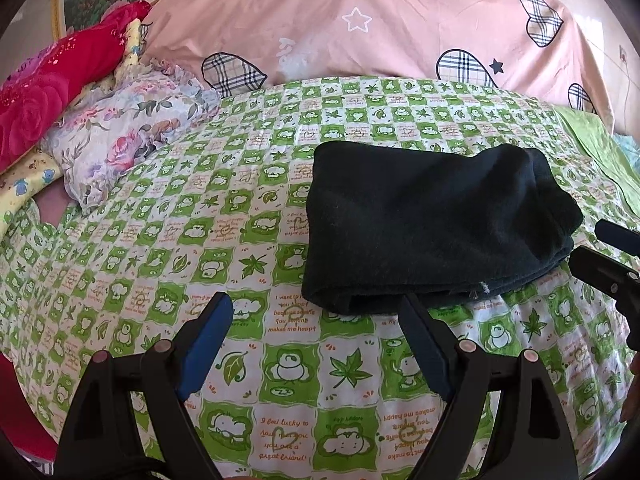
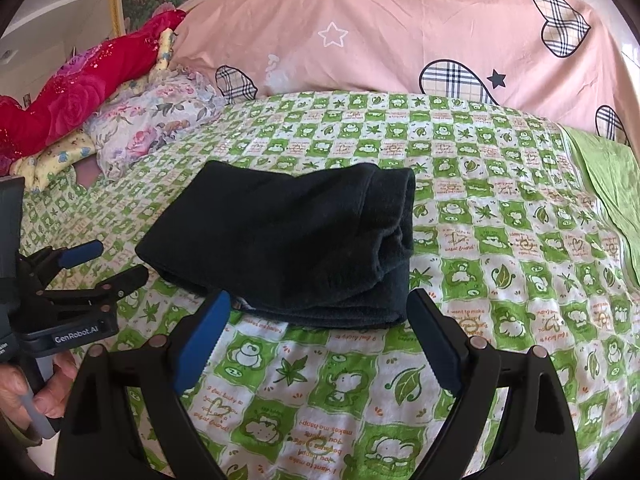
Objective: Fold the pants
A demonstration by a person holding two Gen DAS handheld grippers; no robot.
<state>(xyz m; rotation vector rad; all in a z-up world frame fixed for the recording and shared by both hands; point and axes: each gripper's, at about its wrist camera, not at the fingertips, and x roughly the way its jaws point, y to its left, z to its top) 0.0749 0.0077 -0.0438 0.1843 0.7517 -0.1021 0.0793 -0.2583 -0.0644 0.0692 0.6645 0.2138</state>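
Observation:
The dark pants (image 1: 432,224) lie folded into a thick bundle on the green and white checked bedsheet (image 1: 224,216); they also show in the right wrist view (image 2: 288,240). My left gripper (image 1: 316,308) is open and empty, just in front of the bundle's near left edge, not touching it. My right gripper (image 2: 320,308) is open and empty, its jaws standing apart at the bundle's near edge. The right gripper shows at the right edge of the left wrist view (image 1: 608,256). The left gripper shows at the left of the right wrist view (image 2: 108,268), beside the bundle.
A pink quilt with plaid hearts (image 1: 360,24) lies piled along the far side. A floral pillow (image 1: 132,128) and a red one (image 1: 52,88) lie at the far left. A green cloth (image 2: 608,184) lies at the right. A hand (image 2: 36,396) holds the left gripper.

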